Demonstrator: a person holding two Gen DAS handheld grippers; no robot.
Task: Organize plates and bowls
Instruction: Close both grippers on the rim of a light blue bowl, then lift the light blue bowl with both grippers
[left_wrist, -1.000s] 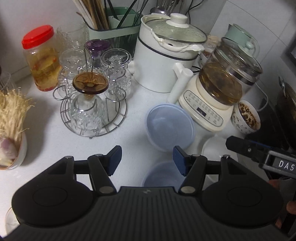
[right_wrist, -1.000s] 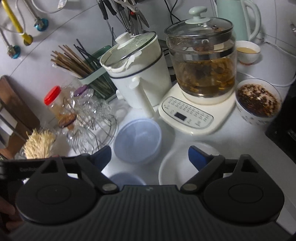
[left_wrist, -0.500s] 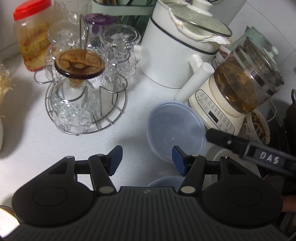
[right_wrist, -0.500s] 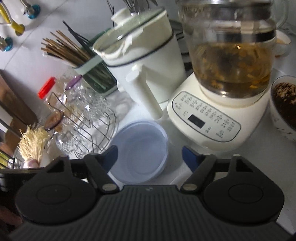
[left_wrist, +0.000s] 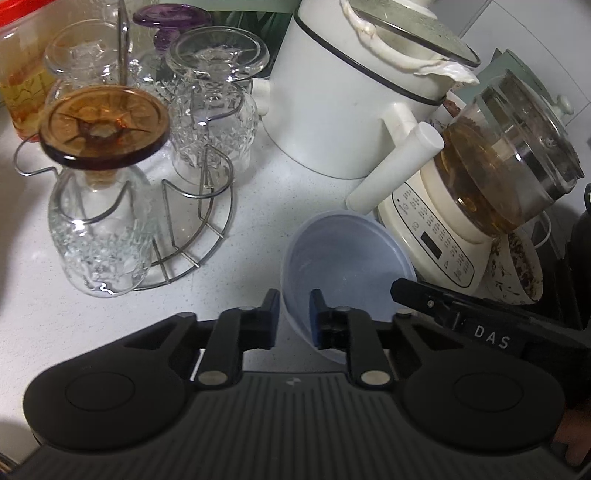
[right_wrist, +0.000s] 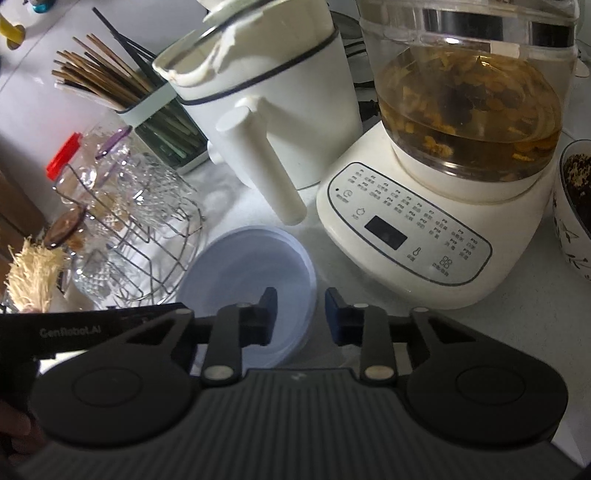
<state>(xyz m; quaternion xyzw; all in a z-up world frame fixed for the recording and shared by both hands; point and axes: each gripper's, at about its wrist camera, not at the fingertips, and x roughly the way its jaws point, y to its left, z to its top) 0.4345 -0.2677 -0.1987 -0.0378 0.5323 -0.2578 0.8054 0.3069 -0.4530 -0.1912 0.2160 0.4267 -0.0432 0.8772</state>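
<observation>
Worktop: I see a pale, speckled surface crowded with appliances; it carries everything below.
White cooker: it stands at the back, its stub handle jutting toward the bowl.
Glass kettle: full of brown brew on a cream base, it sits just beside the bowl's far right edge.
Wire glass rack: holding upturned tumblers, it lies to the bowl's left, near but apart.
Blue plastic bowl: the task's thing, it sits between rack and kettle base, directly ahead of both tools. In the left view it looks tipped, its near wall rising between the jaws. Being round, it has no long axis, so I judge only the rim matters.
Left gripper: its jaws have just been closing and now clench the bowl's near-left rim, one pad outside the wall, one inside.
Right gripper: its jaws have just been closing and straddle the bowl's near-right rim, the left pad over the inside, the right pad outside. A gap shows, so I cannot tell whether the pads press.
Governing relation: both hands sit equally close, on opposite sides of the near rim. I judge the coming lift turns on raising both together, clear of the kettle base.
</observation>
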